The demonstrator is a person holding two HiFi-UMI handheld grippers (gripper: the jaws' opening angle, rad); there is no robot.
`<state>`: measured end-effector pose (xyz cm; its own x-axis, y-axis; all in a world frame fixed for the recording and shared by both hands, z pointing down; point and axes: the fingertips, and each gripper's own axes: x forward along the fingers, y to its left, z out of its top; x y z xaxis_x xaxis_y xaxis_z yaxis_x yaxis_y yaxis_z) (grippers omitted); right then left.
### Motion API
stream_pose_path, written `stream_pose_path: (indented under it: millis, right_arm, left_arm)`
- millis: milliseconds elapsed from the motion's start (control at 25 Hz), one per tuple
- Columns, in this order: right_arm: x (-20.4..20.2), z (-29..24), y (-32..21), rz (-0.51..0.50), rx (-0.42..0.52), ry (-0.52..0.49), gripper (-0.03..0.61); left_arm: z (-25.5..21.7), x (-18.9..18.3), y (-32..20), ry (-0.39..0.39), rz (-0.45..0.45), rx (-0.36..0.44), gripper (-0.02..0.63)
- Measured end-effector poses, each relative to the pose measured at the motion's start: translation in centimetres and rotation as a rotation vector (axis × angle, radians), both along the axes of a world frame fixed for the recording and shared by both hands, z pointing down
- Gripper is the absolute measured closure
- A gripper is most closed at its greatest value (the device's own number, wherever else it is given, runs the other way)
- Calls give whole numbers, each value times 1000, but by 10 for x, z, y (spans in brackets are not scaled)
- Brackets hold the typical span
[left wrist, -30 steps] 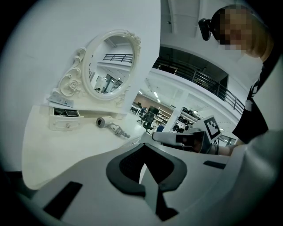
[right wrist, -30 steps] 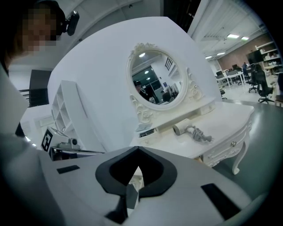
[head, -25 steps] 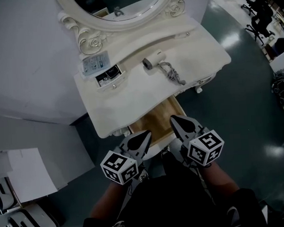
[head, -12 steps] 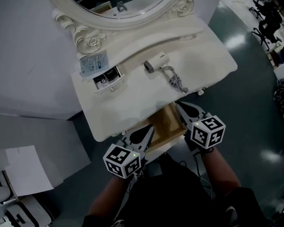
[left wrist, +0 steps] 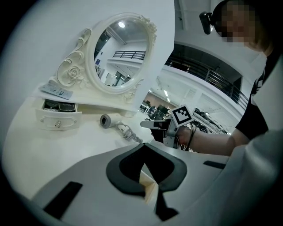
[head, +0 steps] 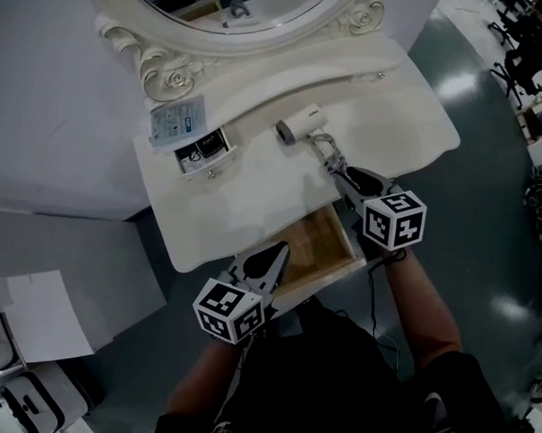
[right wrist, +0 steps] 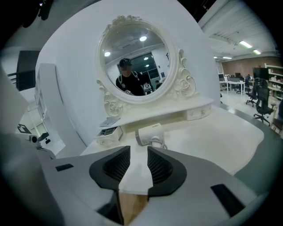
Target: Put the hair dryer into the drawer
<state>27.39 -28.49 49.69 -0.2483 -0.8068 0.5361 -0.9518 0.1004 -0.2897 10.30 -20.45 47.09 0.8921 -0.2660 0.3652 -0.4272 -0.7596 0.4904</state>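
on a white dressing table (head: 252, 198) below an oval mirror (head: 244, 10), the head view shows the hair dryer (head: 301, 124) lying on its side on the far part of the top, its cord (head: 331, 153) bunched just on its near side. the drawer (head: 322, 245) in the table's near edge stands pulled out, its wooden bottom bare. the right gripper (head: 343, 175) reaches over the top beside the drawer's right side. its tips are at the near end of the cord and short of the dryer; whether they touch the cord cannot be told. the left gripper (head: 274, 254) sits low at the drawer's near left corner. at far left a small drawer (head: 203, 153) is open, with a packet (head: 179, 122) beyond it.

the left gripper view has the left gripper (left wrist: 142, 148) clenched tip to tip, with nothing in it. beyond it the hair dryer (left wrist: 108, 120) rests on the top, left of centre, with the cord (left wrist: 128, 133) trailing right toward the right gripper (left wrist: 148, 124), which a person's arm (left wrist: 208, 141) holds out over the table.

the right gripper view has the right gripper (right wrist: 139, 152) with its jaws apart and opening, and only bare table top between them. the hair dryer (right wrist: 148, 133) lies straight beyond the gap, clear of the tips. the mirror (right wrist: 135, 62) rises behind it, and the drawer's wood (right wrist: 132, 207) shows below the jaws.
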Motion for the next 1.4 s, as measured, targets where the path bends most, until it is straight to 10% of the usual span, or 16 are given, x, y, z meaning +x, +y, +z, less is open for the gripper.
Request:
stream_pose_path:
  millis: [600, 1400]
  right_arm:
    - [35, 85, -71, -40, -255, 85, 308]
    - [32, 135, -104, -85, -454, 299, 311]
  left_arm:
    - [11, -4, -10, -32, -79, -28, 610]
    - [20, -35, -12, -44, -194, -62, 611]
